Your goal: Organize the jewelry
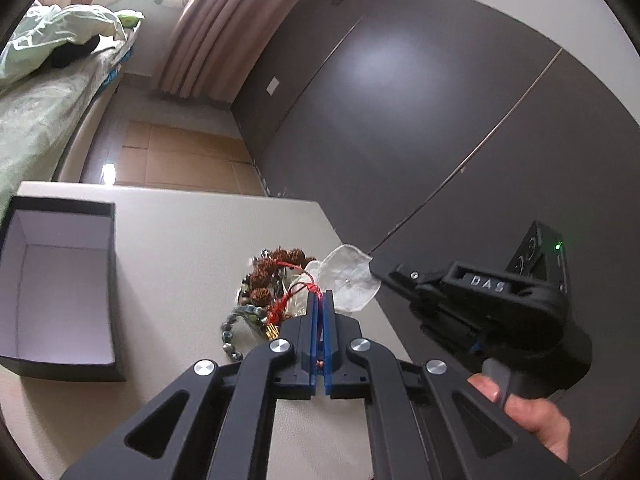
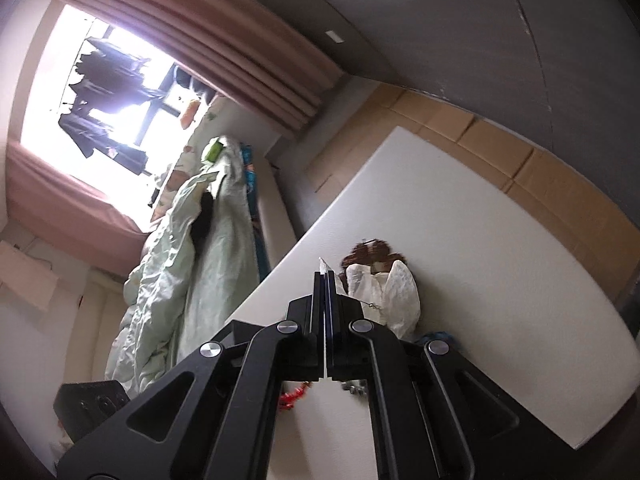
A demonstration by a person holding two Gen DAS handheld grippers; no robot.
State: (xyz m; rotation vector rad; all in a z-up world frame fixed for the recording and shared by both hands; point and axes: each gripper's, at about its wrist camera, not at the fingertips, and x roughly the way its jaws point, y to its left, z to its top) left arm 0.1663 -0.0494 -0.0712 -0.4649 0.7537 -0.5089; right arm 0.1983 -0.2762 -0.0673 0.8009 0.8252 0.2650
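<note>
1. Jewelry [image 1: 276, 292] lies heaped on the table [image 1: 180, 240], beside the empty open box [image 1: 60, 280] — nothing is stowed.
2. Left gripper [image 1: 320, 300] pinches the red cord [image 1: 304, 280].
3. Right gripper [image 2: 325, 280] clamps the clear bag [image 2: 384, 292]'s edge — separating seems underway.

1 open black box [image 1: 60, 288]; 1 jewelry heap [image 1: 272, 292]; 1 clear plastic bag [image 1: 352, 280]; 2 grippers.

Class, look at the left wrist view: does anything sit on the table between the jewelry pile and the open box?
Nothing visible does. Bare table separates the jewelry pile from the open box on its left.
</note>
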